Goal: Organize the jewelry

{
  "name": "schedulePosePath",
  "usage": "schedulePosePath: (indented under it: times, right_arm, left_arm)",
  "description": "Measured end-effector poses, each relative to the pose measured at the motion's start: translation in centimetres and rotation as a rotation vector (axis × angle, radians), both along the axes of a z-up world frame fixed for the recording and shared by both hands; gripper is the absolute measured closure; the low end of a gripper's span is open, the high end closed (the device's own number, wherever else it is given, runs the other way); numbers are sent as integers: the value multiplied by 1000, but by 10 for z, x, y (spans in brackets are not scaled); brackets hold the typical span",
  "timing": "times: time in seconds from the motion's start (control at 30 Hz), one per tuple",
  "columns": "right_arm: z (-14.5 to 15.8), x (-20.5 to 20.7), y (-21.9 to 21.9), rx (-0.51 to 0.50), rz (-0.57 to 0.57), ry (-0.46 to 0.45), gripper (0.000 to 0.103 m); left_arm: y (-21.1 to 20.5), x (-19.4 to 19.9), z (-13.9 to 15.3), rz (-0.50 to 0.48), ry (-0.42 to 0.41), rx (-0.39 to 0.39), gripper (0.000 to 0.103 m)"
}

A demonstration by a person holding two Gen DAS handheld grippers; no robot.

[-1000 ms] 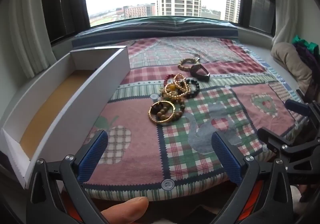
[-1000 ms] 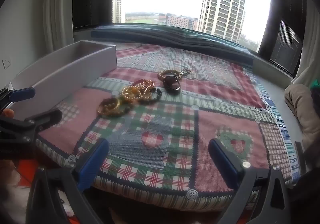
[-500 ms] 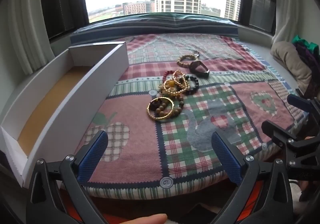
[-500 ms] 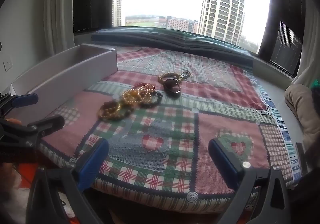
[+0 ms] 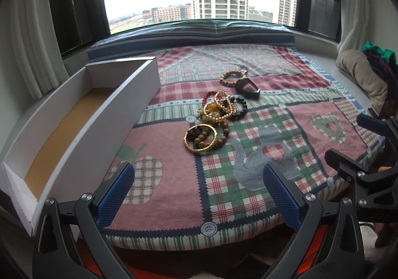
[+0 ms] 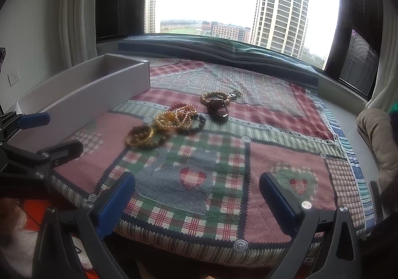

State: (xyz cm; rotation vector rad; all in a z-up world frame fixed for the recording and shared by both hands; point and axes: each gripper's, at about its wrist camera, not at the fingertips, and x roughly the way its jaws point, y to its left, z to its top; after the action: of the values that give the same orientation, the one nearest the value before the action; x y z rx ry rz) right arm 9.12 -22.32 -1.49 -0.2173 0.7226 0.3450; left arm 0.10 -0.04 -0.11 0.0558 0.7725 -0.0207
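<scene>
Tongs (image 5: pixel 199 194) nearer, beaded bracelets (image 5: pixel 216 115), patchwork quilt (image 5: pixel 311 115)

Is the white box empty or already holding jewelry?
Empty as far as visible: the white box shows only bare brown floor; the bracelets lie on the quilt.

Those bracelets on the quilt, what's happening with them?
A person holds a gripper in each hand, both open and empty, near the quilt's front edge. The left gripper and right gripper face a pile of bracelets. The white box beside them looks empty; nothing is sorted yet.
</scene>
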Motion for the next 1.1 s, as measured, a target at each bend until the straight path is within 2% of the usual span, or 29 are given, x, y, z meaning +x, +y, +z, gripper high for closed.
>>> schedulePosePath:
  times: [0.13,0.3,0.47,0.6,0.7,0.8,1.0,1.1]
  right_arm:
    - [7,-1,-5,24,1,-35,1]
    - [10,0,-7,63,26,-59,1]
    - [7,1,-3,78,59,-42,1]
    - [4,4,-1,31,41,-1,1]
    - [5,7,-9,112,40,39,1]
    - [7,5,-14,159,31,34,1]
    - [5,4,-1,42,-23,5,1]
    - [5,5,-3,69,7,17,1]
  left_arm:
    - [-1,0,1,-1,-6,8,0]
    - [4,-1,2,8,-14,-20,0]
    - [4,-2,2,11,-20,-26,0]
    - [4,-2,2,12,-24,-19,0]
    - [4,-2,1,13,-20,-15,0]
    - [3,-2,1,11,-21,-15,0]
    - [-4,-6,5,-24,-42,-4,0]
    - [-3,-7,6,-20,-53,-6,0]
